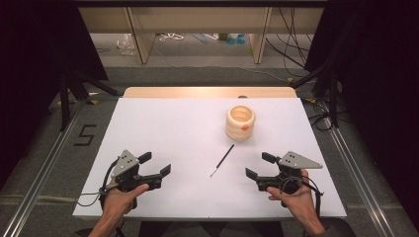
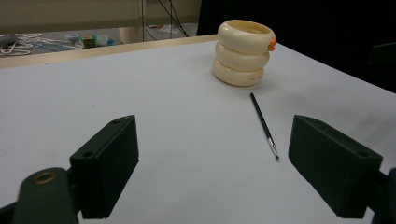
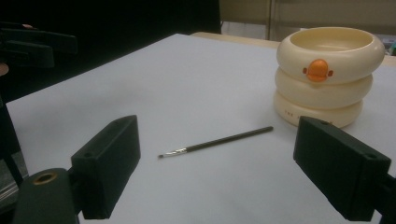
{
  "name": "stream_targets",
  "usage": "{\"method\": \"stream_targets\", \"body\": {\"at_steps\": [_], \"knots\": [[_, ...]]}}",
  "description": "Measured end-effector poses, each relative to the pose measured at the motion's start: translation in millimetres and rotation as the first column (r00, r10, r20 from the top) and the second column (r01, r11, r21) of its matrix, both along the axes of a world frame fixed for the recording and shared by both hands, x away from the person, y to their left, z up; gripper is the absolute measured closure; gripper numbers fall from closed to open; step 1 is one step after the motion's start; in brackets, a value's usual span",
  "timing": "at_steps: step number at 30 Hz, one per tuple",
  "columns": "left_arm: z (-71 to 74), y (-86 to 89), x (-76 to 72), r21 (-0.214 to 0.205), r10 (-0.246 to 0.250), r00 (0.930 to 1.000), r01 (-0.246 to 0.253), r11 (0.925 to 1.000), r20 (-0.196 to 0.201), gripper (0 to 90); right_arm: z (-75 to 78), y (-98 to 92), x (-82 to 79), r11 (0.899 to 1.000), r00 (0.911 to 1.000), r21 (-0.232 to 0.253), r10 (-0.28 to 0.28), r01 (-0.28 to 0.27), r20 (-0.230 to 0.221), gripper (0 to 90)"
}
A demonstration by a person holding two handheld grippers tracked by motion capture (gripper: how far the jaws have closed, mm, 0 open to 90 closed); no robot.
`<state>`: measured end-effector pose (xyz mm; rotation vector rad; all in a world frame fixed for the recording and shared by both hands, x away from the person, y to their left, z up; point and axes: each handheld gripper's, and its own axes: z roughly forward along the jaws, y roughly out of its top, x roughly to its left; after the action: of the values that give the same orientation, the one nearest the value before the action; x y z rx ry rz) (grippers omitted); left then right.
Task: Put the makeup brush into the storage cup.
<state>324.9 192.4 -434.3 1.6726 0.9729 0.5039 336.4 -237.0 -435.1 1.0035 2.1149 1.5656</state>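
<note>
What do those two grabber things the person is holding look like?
Each hand holds a black grabber. The left gripper and the right gripper each have two chunky, blocky black jaws with small round holes in them. A grey three-cornered plate dotted with little holes sits on top of each. A thin black cable loops out from each one. No sleeves show on the forearms.
</note>
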Motion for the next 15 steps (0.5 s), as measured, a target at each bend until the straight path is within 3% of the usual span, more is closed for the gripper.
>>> {"method": "stream_targets", "body": {"at_steps": [6,9,15], "knots": [[-0.1,0.0,0.1,-0.001,0.0,1.0,0.0,1.0,-0.001,15.5,-0.4,-0.7,1.4,1.0,0.9999,-0.01,0.01,-0.01,-0.004,15.9],[0.0,0.0,0.2,-0.001,0.0,1.0,0.0,1.0,-0.001,15.5,-1.1,0.3,2.9,1.0,0.9996,0.008,0.023,-0.023,-0.016,16.2],[0.0,-0.5,0.5,-0.002,0.001,1.0,-0.001,1.0,-0.002,15.5,0.3,1.1,7.8,0.999,0.999,-0.016,0.034,-0.035,-0.027,15.8]]}}
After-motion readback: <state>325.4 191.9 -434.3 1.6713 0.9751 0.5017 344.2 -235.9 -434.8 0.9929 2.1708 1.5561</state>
